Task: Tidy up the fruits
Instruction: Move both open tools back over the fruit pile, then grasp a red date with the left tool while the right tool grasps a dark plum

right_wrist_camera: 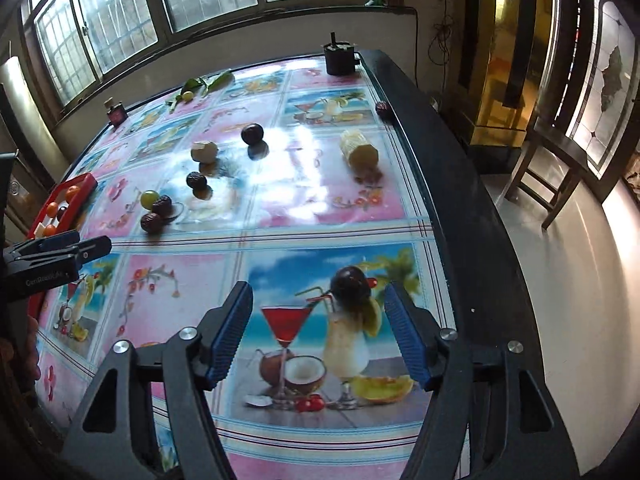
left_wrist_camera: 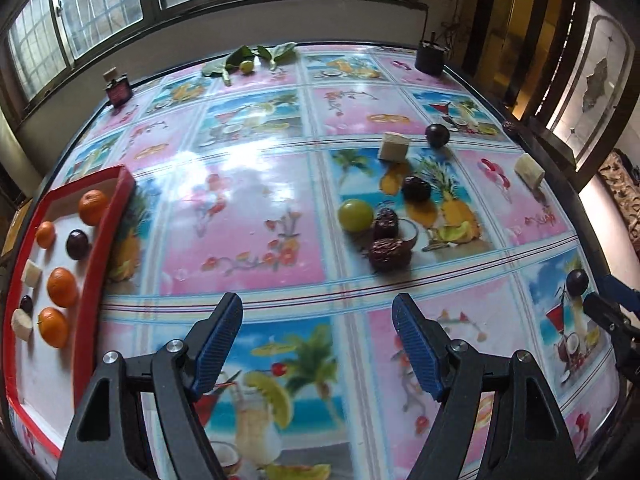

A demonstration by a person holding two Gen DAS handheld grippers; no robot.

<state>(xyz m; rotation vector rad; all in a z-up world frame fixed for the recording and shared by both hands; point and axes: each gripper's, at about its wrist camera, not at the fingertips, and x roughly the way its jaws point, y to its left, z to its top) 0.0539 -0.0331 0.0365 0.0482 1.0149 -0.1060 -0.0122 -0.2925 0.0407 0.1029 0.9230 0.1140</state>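
My left gripper (left_wrist_camera: 317,300) hangs open over bare tablecloth, nothing between its fingers. To its left a red tray (left_wrist_camera: 96,264) holds several oranges (left_wrist_camera: 62,286), a dark plum (left_wrist_camera: 77,244) and white fruit chunks (left_wrist_camera: 31,274). Ahead on the table lie a green fruit (left_wrist_camera: 355,215), wrinkled dark fruits (left_wrist_camera: 390,254), a round plum (left_wrist_camera: 437,135) and two pale chunks (left_wrist_camera: 394,146). My right gripper (right_wrist_camera: 319,290) is open. A dark plum (right_wrist_camera: 350,282) sits just beyond its tips, nearer the right finger and untouched. The same plum (left_wrist_camera: 577,282) appears beside the right gripper (left_wrist_camera: 600,304) in the left wrist view.
A black cup (right_wrist_camera: 339,58) stands at the far right corner, and a small dark bottle (right_wrist_camera: 116,114) and leaves with a lime (right_wrist_camera: 188,94) at the back. The table's dark right edge (right_wrist_camera: 472,208) drops to the floor, where a chair (right_wrist_camera: 552,168) stands. The left gripper (right_wrist_camera: 92,246) pokes in from the left.
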